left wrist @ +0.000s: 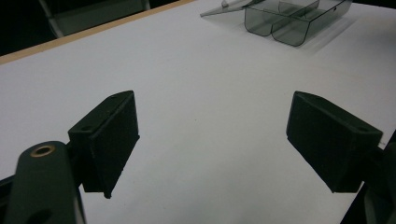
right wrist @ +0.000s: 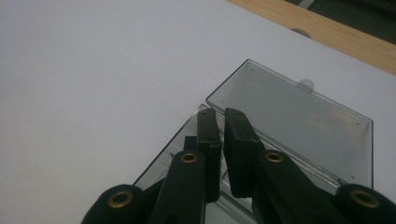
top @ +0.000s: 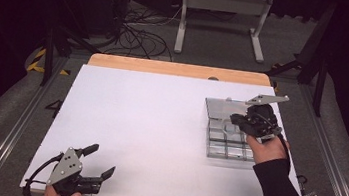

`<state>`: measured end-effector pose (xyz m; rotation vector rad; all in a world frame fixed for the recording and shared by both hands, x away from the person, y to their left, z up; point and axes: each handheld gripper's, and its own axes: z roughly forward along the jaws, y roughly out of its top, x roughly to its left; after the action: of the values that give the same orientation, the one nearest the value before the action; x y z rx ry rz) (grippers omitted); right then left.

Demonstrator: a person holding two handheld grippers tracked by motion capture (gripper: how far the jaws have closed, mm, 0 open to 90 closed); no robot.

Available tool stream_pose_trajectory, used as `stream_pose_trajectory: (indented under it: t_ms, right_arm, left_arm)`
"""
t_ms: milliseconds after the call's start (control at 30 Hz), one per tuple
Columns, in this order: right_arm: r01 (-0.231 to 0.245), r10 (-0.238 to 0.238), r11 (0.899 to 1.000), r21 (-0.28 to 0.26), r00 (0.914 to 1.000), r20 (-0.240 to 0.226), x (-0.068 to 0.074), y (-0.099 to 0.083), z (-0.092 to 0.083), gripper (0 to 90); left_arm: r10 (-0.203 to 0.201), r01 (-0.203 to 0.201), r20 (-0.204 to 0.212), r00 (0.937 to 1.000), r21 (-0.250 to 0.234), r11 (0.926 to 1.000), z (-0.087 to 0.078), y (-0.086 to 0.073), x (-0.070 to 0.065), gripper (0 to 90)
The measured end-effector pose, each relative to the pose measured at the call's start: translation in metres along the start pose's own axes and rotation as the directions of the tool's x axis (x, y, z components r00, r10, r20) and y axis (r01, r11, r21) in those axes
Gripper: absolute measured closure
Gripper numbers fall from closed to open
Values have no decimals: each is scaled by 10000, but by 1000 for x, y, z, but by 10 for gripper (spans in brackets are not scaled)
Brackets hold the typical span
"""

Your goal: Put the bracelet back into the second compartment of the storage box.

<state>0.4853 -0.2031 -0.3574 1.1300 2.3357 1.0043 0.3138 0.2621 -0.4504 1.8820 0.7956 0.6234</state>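
Your right gripper (top: 241,120) sat over the clear plastic box (top: 227,145), its jaws drawn almost together with only a thin gap between them; from the right gripper view I could not tell whether anything lay pinched in that gap. The tips pointed down toward the hinge line, where the tray meets its lid (right wrist: 299,116), so you looked to be reaching into a rear compartment or working at the lid itself, though that is only my reading.

The box lay open, lid folded back flat on the white table (top: 149,125) on the side away from you. Its tray is split into several small compartments, and those I could see seemed empty.

Your left gripper (top: 99,162) rested well apart from the box, near the table's front edge on your left, jaws spread wide and holding nothing. It pointed roughly toward the box, probably parked in readiness.
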Motion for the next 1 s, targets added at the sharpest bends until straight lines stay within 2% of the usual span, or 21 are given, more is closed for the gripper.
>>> stream_pose_trajectory:
  t_ms: [467,600,700,1000]
  right_arm:
    - [-932,926,9955,151,9950,385,-25,-9,7,857]
    - [-1269,1264,9919,97,9911,420,-30,-12,8,857]
    - [-1704,1701,9854,50,9847,372,-37,-14,9,857]
    - [-1913,1911,9815,22,9809,363,-42,-19,14,857]
  left_arm:
    - [8,-8,1,10000,4,10000,0,0,0,174]
    - [-23,23,18,10000,3,10000,0,0,0,174]
    - [-7,7,22,10000,8,10000,0,0,0,174]
    - [3,-3,7,10000,7,10000,0,0,0,174]
